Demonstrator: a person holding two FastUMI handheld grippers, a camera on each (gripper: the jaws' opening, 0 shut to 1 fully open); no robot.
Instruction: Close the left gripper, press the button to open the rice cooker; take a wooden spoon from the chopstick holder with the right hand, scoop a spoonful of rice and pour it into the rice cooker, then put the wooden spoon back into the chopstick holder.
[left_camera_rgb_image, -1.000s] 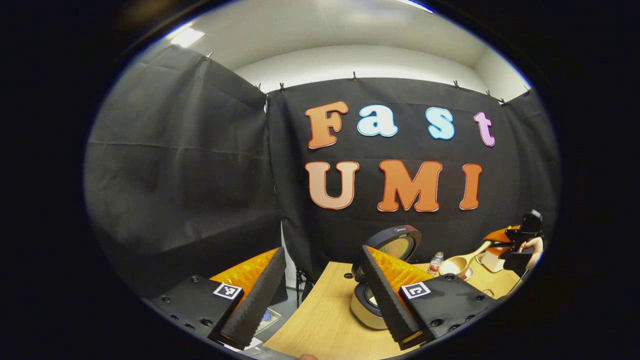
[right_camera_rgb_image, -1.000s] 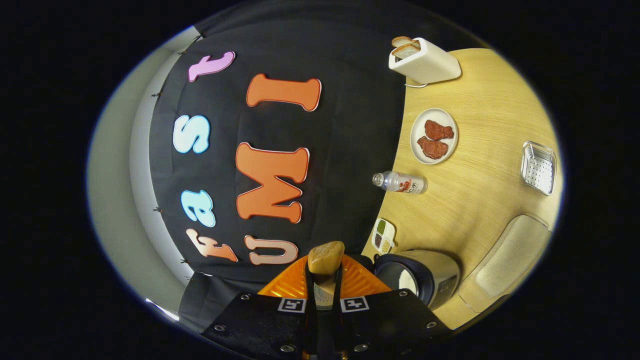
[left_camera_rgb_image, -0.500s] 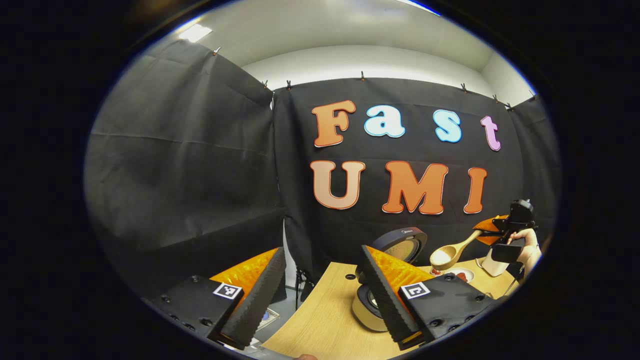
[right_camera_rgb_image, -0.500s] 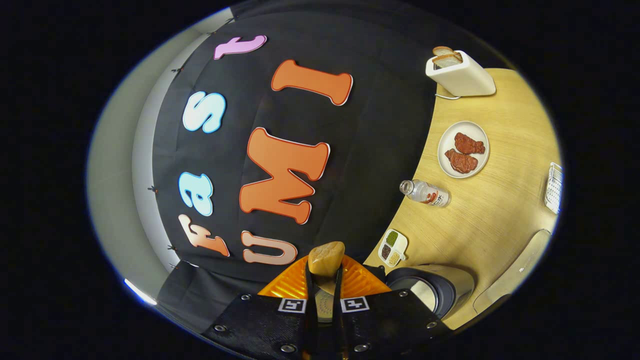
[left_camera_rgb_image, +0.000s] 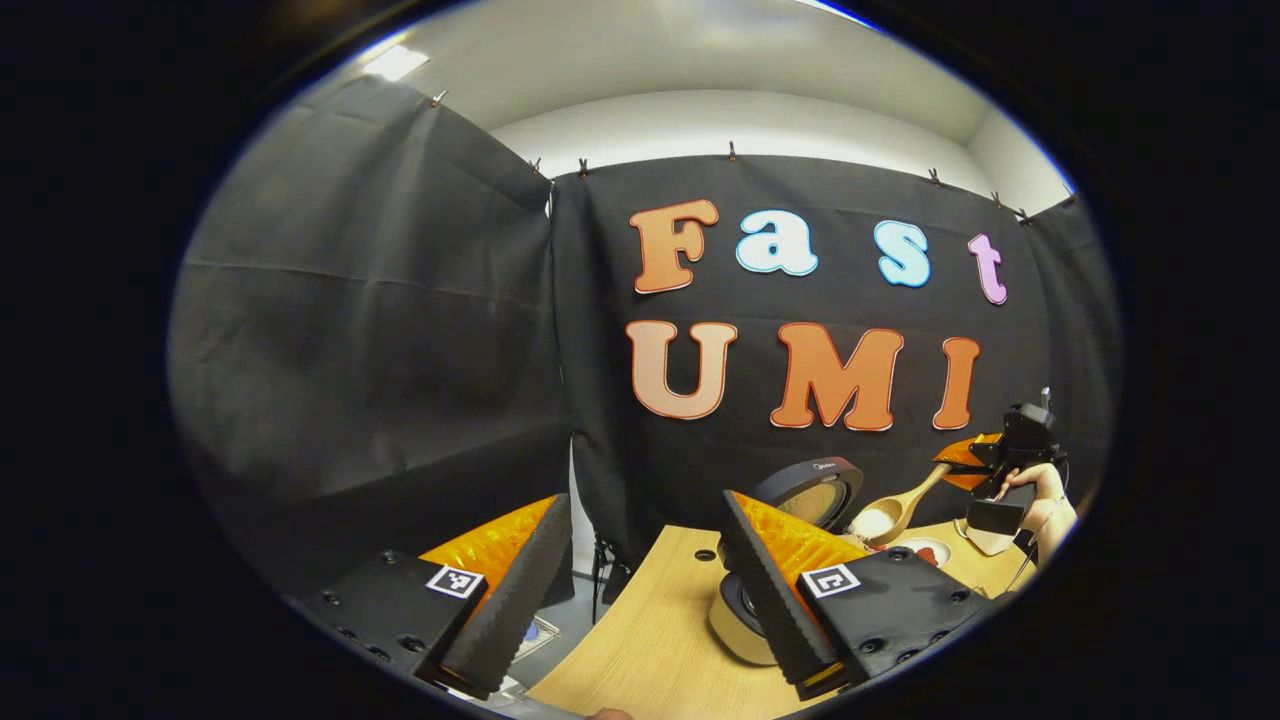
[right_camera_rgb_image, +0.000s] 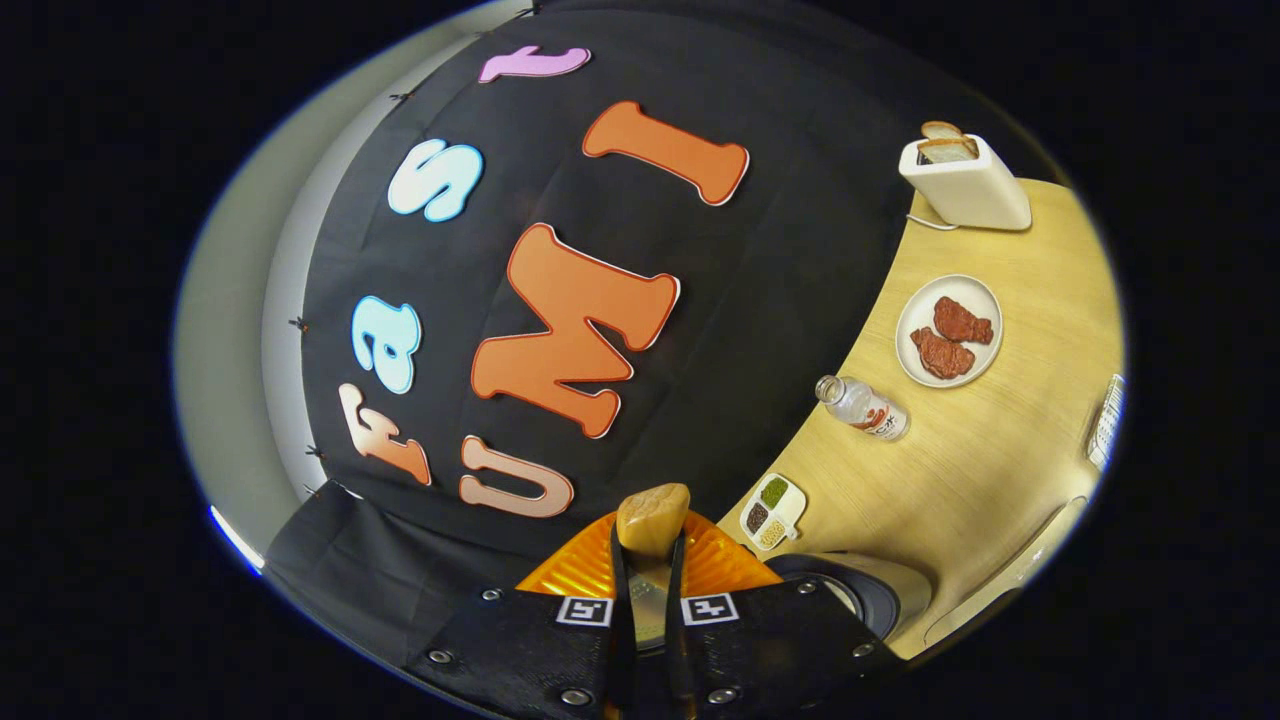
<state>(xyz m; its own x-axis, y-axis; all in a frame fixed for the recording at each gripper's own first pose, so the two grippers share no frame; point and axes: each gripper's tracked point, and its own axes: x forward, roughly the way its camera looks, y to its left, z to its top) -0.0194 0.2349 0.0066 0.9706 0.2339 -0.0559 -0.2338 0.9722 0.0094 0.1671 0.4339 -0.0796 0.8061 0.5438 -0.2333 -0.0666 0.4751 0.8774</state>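
The rice cooker (left_camera_rgb_image: 742, 622) stands on the wooden table (left_camera_rgb_image: 650, 640) with its round lid (left_camera_rgb_image: 812, 490) up. A wooden spoon (left_camera_rgb_image: 885, 515) with pale rice in its bowl hovers just right of the lid. My right gripper (left_camera_rgb_image: 975, 462), held by a hand (left_camera_rgb_image: 1045, 500), is shut on the spoon's handle. In the right gripper view the spoon (right_camera_rgb_image: 652, 518) sticks out between the shut fingers of that gripper (right_camera_rgb_image: 648, 575), and the cooker (right_camera_rgb_image: 865, 600) sits low right. My left gripper (left_camera_rgb_image: 640, 600) is open and holds nothing, left of the cooker.
In the right gripper view the table (right_camera_rgb_image: 1000, 470) carries a white toaster with bread (right_camera_rgb_image: 965, 185), a plate with meat pieces (right_camera_rgb_image: 948, 330), a small bottle lying down (right_camera_rgb_image: 865, 407), a divided dish of grains (right_camera_rgb_image: 772, 510) and a metal basket (right_camera_rgb_image: 1105, 435) at the edge.
My right gripper has risen and carried the spoon left, up to the open lid. Its view has rolled further, with the cooker sliding lower. The left gripper has barely moved.
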